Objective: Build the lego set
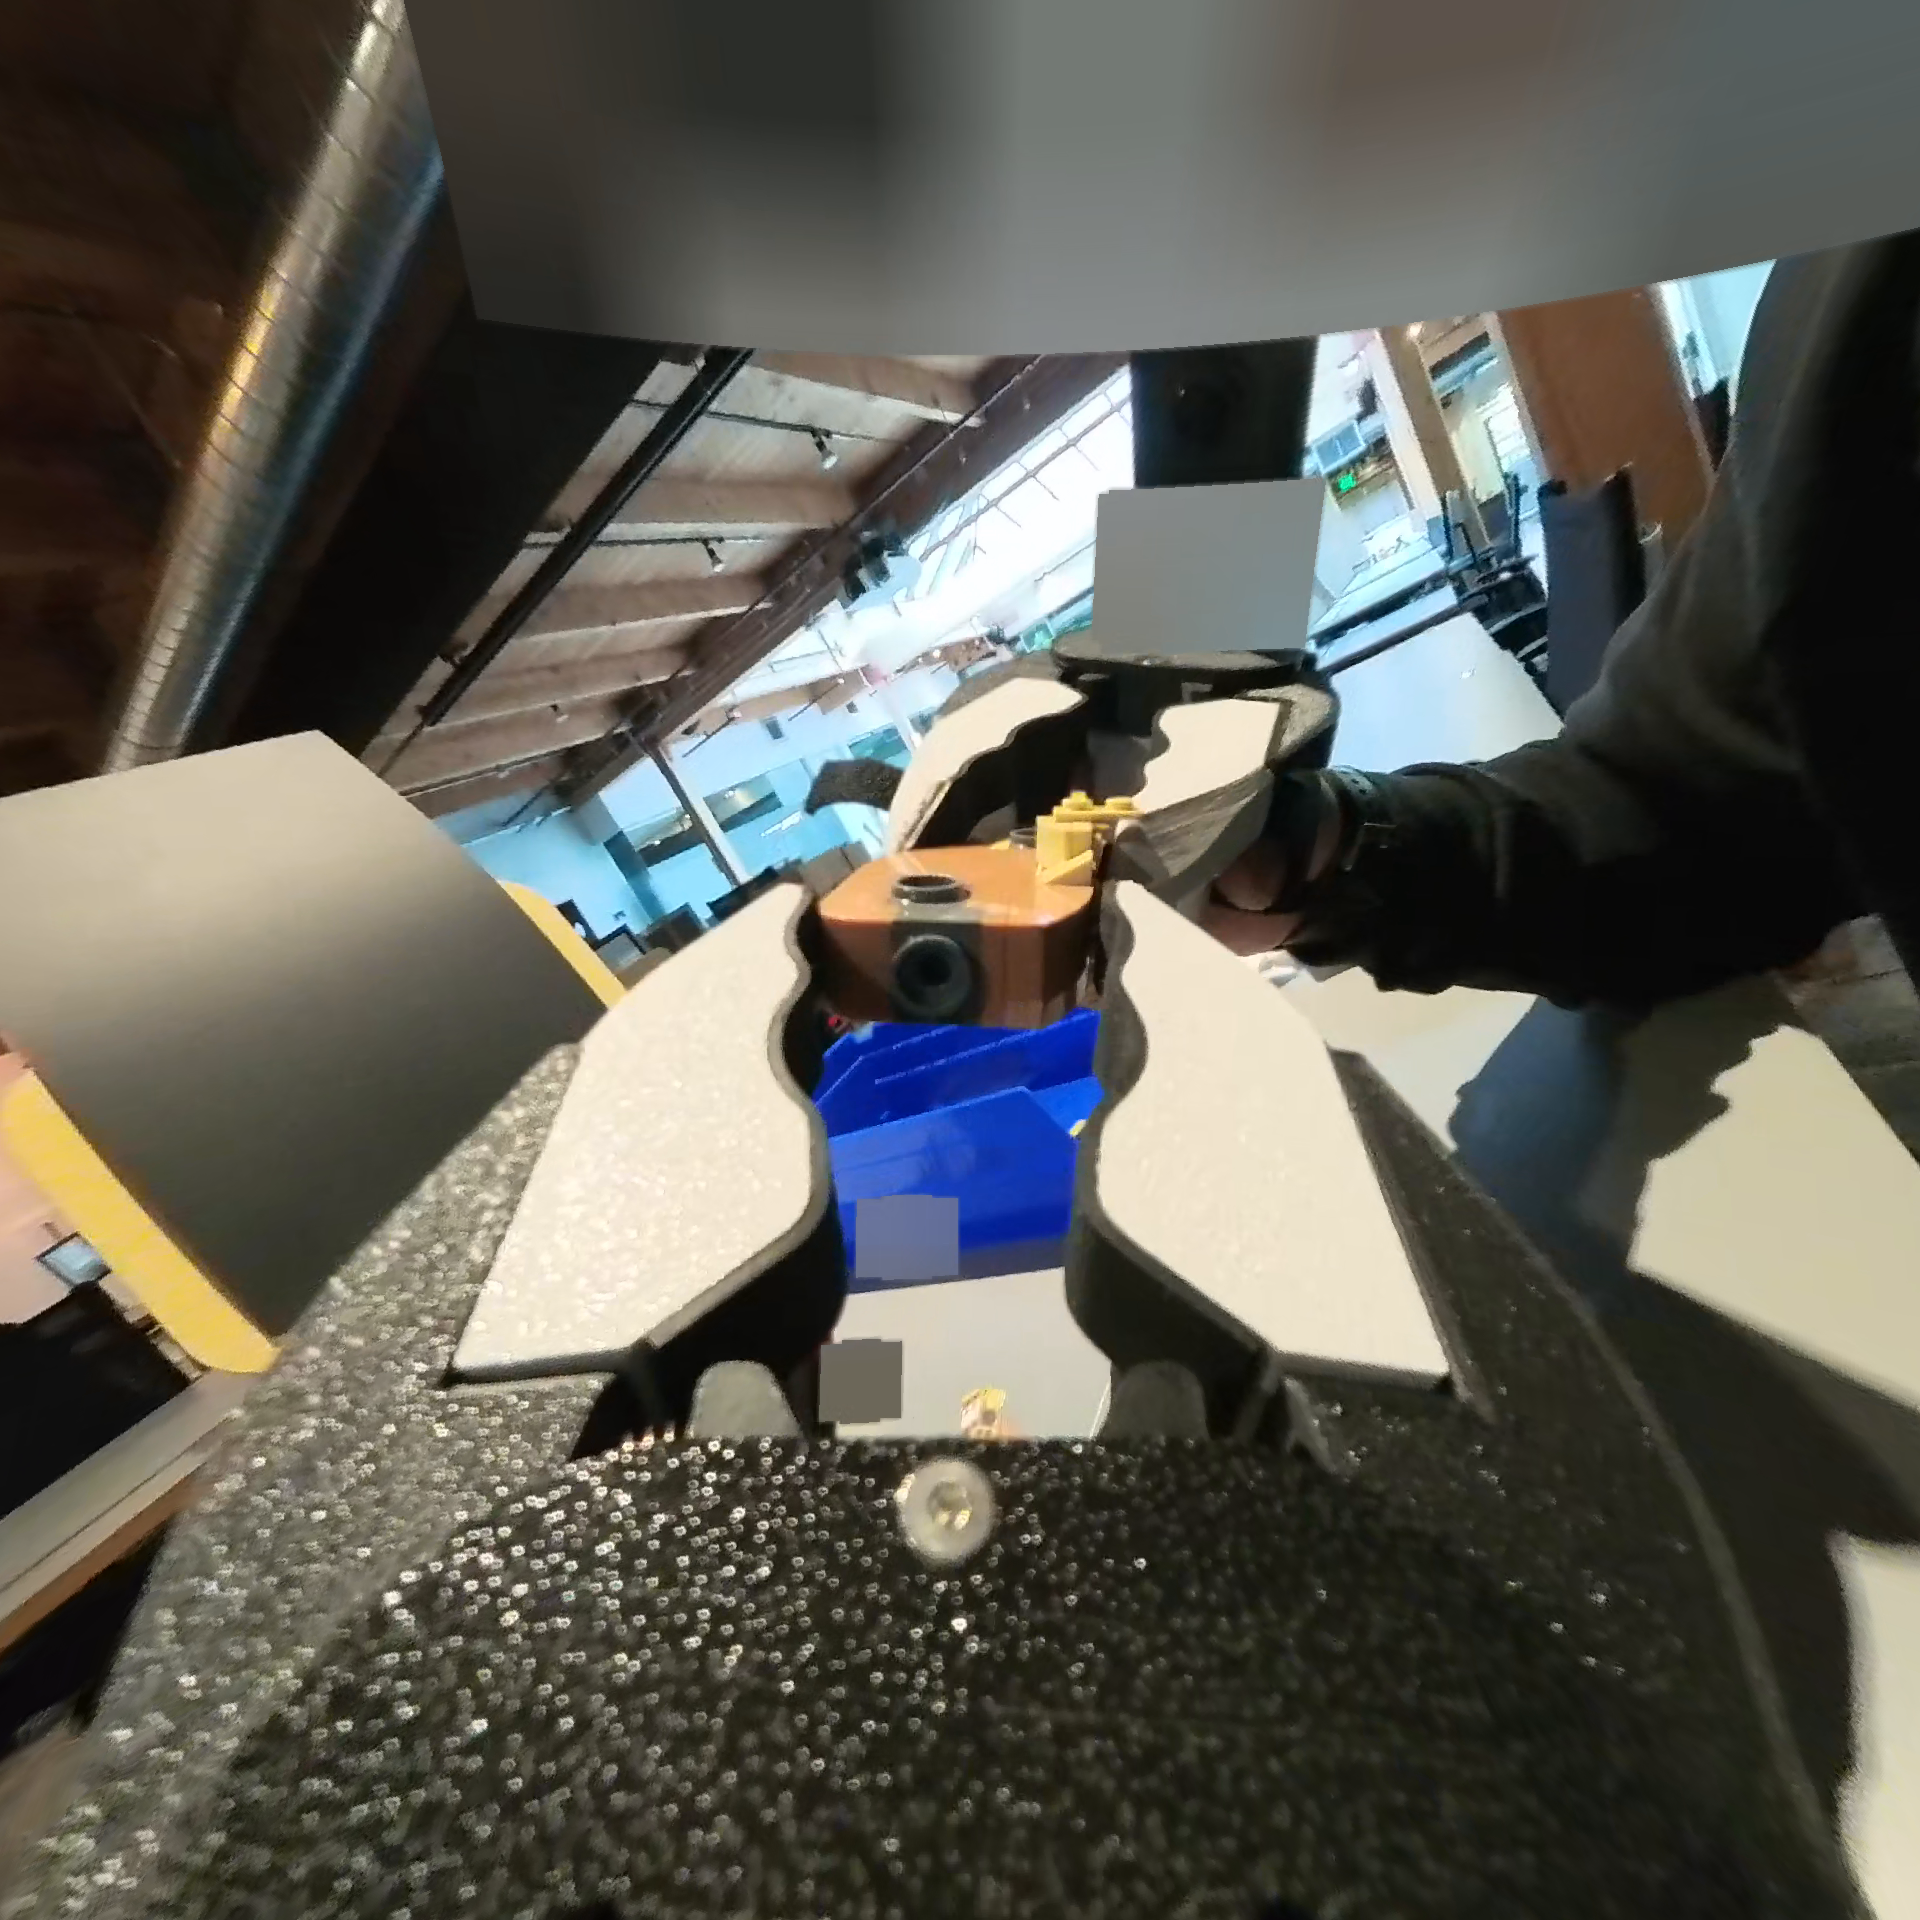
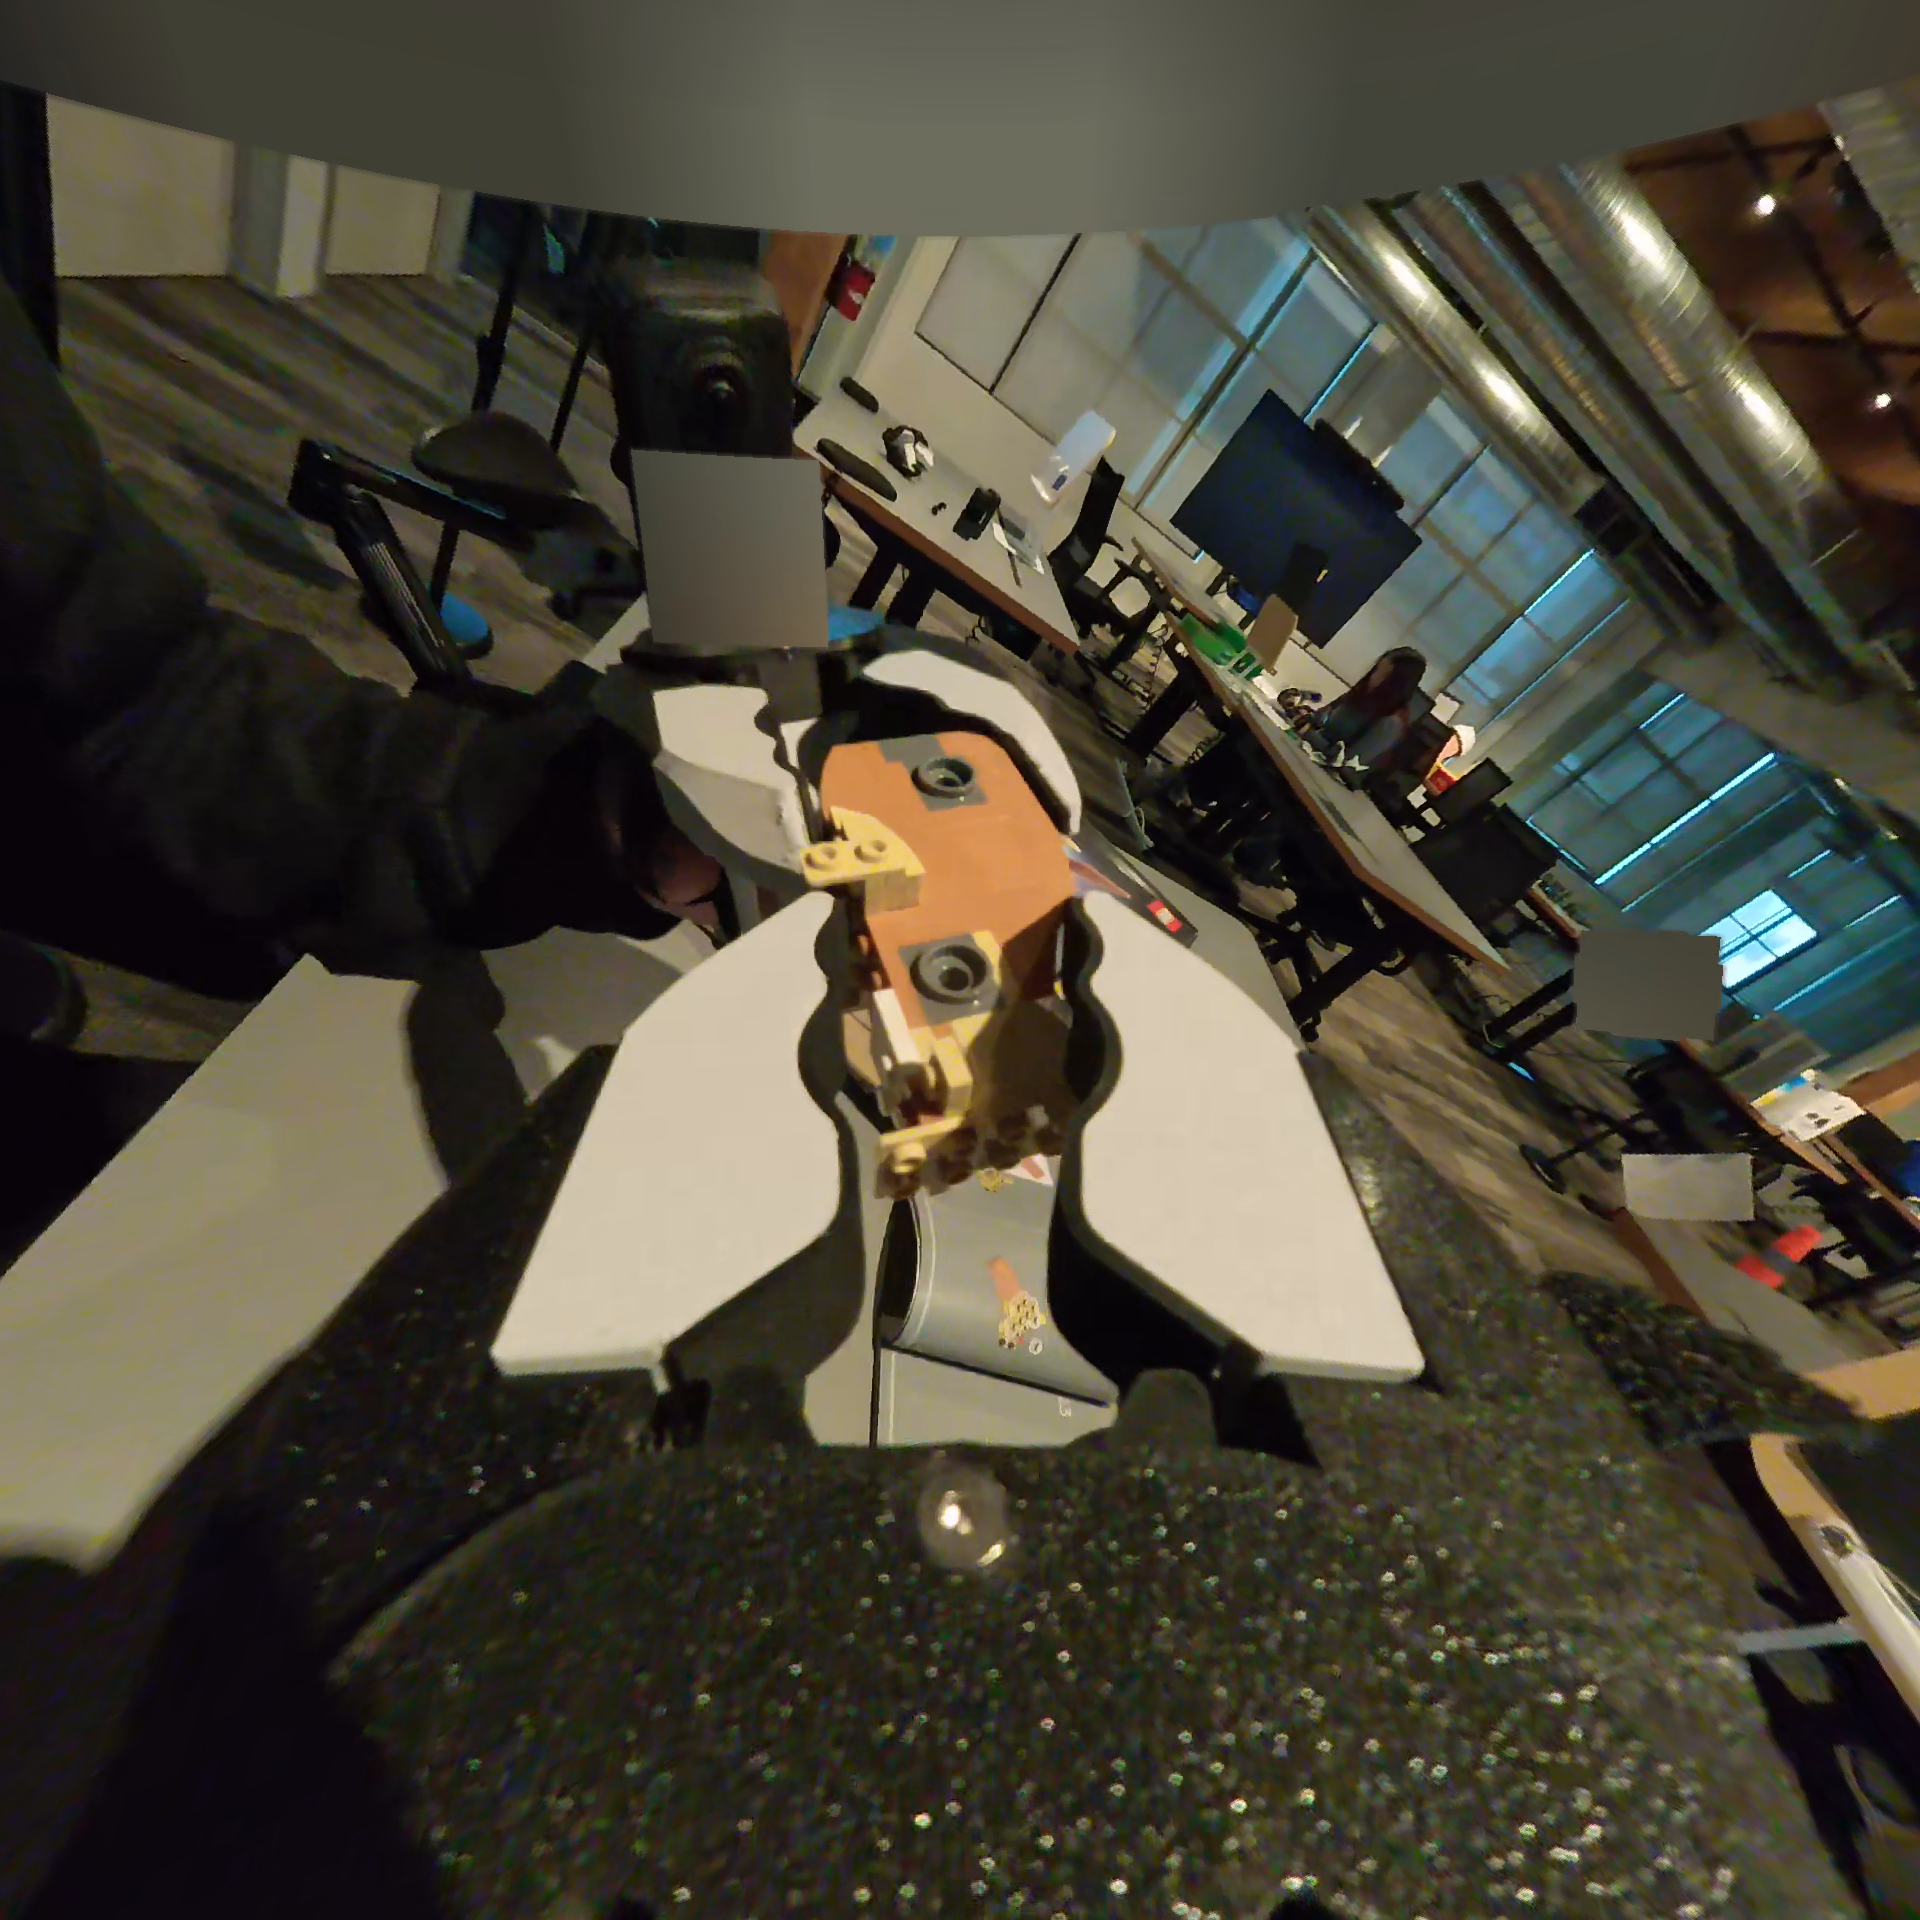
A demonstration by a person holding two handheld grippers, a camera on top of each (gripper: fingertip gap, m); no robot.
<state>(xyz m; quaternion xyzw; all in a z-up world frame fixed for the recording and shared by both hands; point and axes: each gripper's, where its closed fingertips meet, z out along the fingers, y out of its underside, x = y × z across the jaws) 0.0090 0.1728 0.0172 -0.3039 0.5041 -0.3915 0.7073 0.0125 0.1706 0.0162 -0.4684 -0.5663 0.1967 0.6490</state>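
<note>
Progress looks partial, by my judgement: a brown model (image 1: 951, 940) with dark grey stud holes and some tan bricks (image 1: 1081, 836) already stands together as one block, but how many parts remain I cannot tell; blue bins (image 1: 956, 1132) sit on the bench below it, their contents hidden.

From the left, the left gripper (image 1: 951, 966) has its fingers closed narrowly on the near end of the model, one pad on each brown flank, holding it in the air above the bench. The far end, where the tan bricks sit, lies between the fingers of the right gripper (image 2: 951, 997), which faces the left one. In the right wrist view its fingers also pinch the model, with a tan and white cluster (image 2: 935, 1101) hanging low between them.
</note>
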